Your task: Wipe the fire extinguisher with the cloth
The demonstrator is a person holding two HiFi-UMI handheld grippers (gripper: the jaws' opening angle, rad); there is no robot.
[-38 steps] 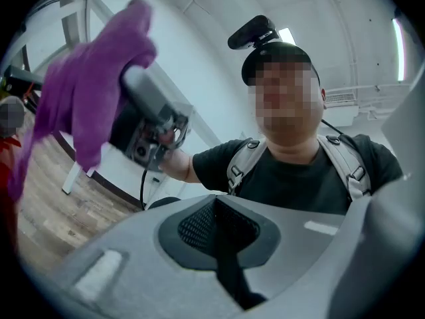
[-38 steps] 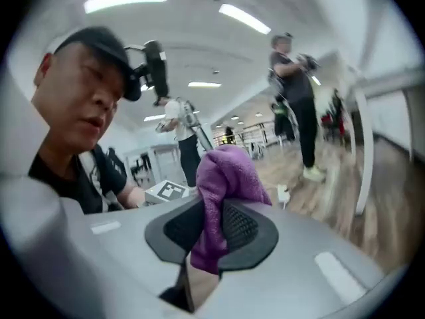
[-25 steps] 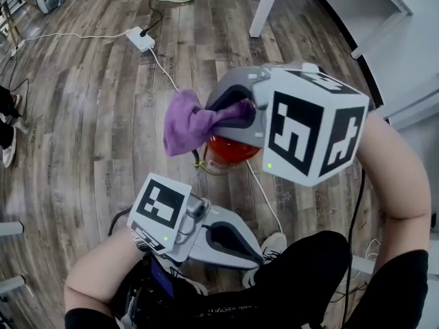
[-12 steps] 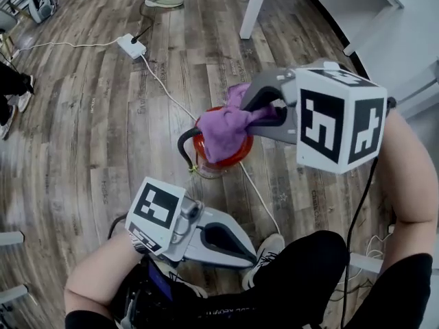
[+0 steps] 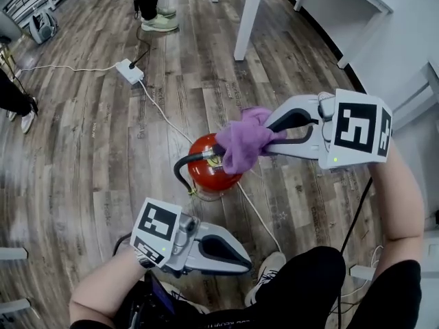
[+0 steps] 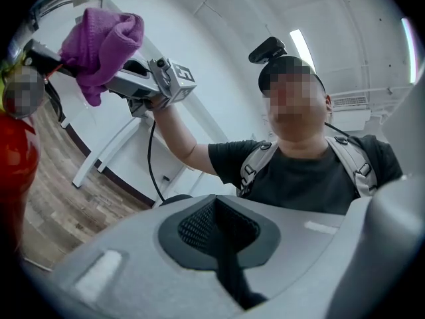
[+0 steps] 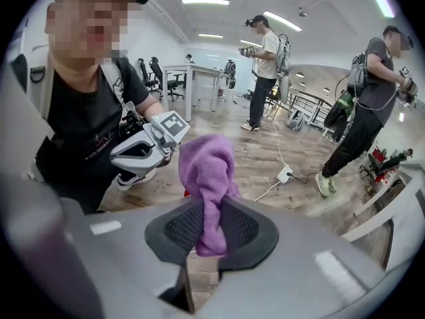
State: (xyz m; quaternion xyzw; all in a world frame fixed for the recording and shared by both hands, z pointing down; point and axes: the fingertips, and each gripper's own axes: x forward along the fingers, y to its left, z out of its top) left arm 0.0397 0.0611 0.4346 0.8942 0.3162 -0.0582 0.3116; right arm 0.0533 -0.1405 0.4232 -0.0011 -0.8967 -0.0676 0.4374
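The right gripper (image 5: 269, 134) is pinching the cloth (image 5: 243, 142) at the fire extinguisher (image 5: 206, 168), centre frame; wiping is seemingly only beginning. The left gripper (image 5: 245, 264) is idling, jaws together.

A red fire extinguisher (image 5: 209, 168) stands upright on the wood floor (image 5: 103, 149); a bunched purple cloth (image 5: 245, 141) hangs over its valve head.

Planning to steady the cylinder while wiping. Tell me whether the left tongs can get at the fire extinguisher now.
Probably yes. The left tongs, shut and empty, hang near the fire extinguisher with nothing between; the right tongs hold the cloth at its top, far side.
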